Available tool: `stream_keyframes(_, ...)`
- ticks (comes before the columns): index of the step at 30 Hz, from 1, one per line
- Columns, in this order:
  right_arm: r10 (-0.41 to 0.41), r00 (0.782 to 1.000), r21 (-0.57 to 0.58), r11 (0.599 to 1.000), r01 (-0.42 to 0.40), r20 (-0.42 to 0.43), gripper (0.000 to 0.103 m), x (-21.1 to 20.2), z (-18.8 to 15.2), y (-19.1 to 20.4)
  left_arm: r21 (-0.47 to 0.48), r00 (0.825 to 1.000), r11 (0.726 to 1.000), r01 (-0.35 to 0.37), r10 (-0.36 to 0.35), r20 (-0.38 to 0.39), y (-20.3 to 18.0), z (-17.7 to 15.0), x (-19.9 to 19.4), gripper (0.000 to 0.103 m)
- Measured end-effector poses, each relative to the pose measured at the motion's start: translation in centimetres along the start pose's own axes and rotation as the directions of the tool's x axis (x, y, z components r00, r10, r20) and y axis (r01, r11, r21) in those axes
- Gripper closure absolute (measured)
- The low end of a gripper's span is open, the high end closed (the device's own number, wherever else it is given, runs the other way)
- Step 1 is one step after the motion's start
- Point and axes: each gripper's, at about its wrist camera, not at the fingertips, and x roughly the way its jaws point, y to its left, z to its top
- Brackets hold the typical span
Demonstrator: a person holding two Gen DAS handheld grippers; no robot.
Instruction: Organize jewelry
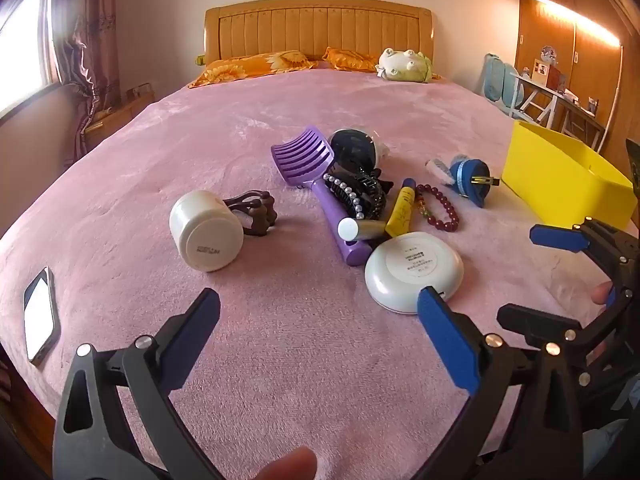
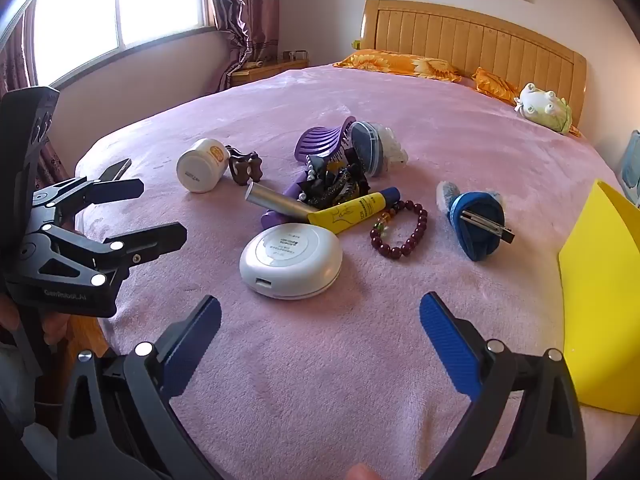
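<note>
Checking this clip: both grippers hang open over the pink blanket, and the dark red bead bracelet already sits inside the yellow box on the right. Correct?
Not quite. The dark red bead bracelet lies on the pink blanket, beside the yellow tube, outside the yellow box; the right wrist view shows it. The left gripper and right gripper are indeed open.

Ahead of both grippers lay a bed under a pink blanket (image 1: 280, 360). Beyond it stood a wooden headboard (image 1: 319, 26) with 2 orange pillows (image 1: 260, 65). Left, a bright curtained window (image 2: 116, 4). Right, wooden cabinets (image 1: 560, 40).
</note>
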Motion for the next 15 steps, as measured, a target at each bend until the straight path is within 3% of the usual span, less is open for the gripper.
stream_keyframes(15, -0.005, 1.000, -0.004, 1.000, 0.005, 0.001, 0.003, -0.29, 0.12, 0.16, 0.000, 1.000, 1.000, -0.009, 0.009, -0.004, -0.36, 0.14, 0.27, 0.006)
